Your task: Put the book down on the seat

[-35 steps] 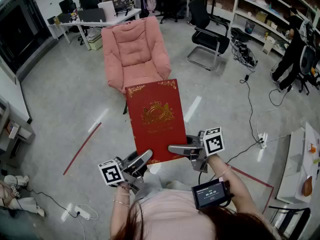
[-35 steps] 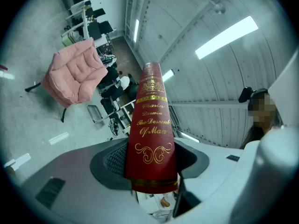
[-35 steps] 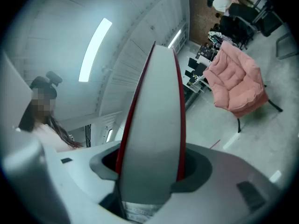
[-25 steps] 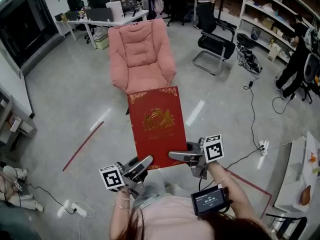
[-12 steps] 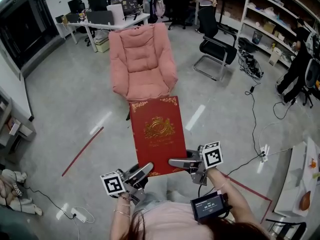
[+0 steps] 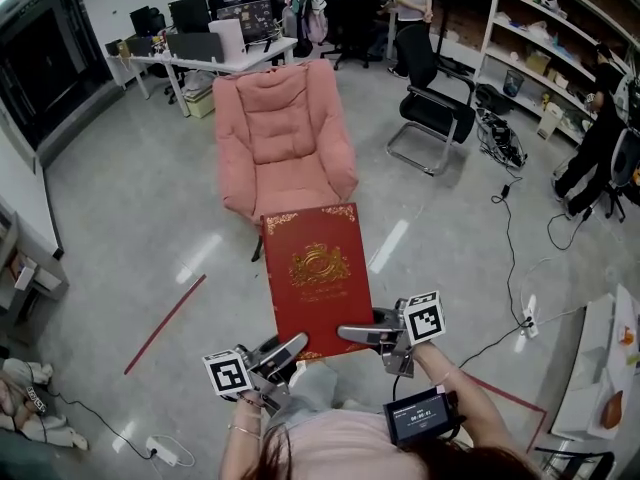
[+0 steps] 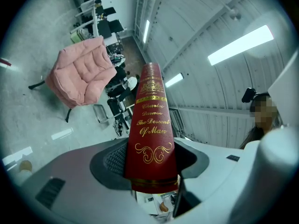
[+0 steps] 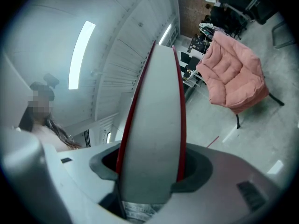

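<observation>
A large red book (image 6: pixel 318 273) with gold ornament lies flat in the air in front of me. My left gripper (image 6: pixel 287 347) is shut on its near left corner and my right gripper (image 6: pixel 352 332) is shut on its near right edge. In the left gripper view the red spine (image 7: pixel 150 125) with gold lettering stands between the jaws. The right gripper view shows the pale page edge (image 8: pixel 154 125) clamped the same way. A pink padded armchair (image 6: pixel 283 133) stands just beyond the book, whose far edge overlaps the seat's front (image 6: pixel 290 186) in the head view.
A black office chair (image 6: pixel 430 108) stands to the right of the armchair. Desks with monitors (image 6: pixel 205 53) are behind it and shelves (image 6: pixel 560 48) are at the far right. Cables (image 6: pixel 510 218) and a red tape line (image 6: pixel 165 323) run over the grey floor. A person (image 6: pixel 595 118) stands at the right.
Both grippers have carried the book forward toward the armchair. The chair now looks nearer, and the book's far edge reaches the seat's front.
</observation>
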`<state>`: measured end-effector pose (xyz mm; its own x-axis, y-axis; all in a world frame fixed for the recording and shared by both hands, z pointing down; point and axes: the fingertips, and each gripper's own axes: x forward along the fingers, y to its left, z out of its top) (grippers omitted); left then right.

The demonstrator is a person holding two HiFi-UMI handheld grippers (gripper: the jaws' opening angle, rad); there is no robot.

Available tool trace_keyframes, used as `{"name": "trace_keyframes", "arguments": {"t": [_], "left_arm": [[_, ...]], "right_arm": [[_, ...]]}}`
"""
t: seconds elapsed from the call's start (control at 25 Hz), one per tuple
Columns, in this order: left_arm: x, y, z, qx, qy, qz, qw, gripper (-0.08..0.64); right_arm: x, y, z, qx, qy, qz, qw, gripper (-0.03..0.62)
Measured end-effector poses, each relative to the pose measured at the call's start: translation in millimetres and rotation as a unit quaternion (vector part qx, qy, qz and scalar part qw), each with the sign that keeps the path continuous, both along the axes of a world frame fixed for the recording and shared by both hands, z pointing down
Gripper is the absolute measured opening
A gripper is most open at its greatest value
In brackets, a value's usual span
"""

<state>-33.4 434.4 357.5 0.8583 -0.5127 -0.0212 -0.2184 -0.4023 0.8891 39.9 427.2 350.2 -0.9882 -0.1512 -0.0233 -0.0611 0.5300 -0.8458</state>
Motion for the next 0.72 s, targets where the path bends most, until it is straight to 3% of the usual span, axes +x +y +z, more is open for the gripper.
{"name": "trace_keyframes", "arguments": {"t": [0.72], "left_arm": [[-34, -96, -1, -0.017, 0.031, 0.005, 0.9994, 0.241]], "right_arm": [[-36, -95, -2, -0.013, 0.015, 0.013, 1.0, 0.282]]}}
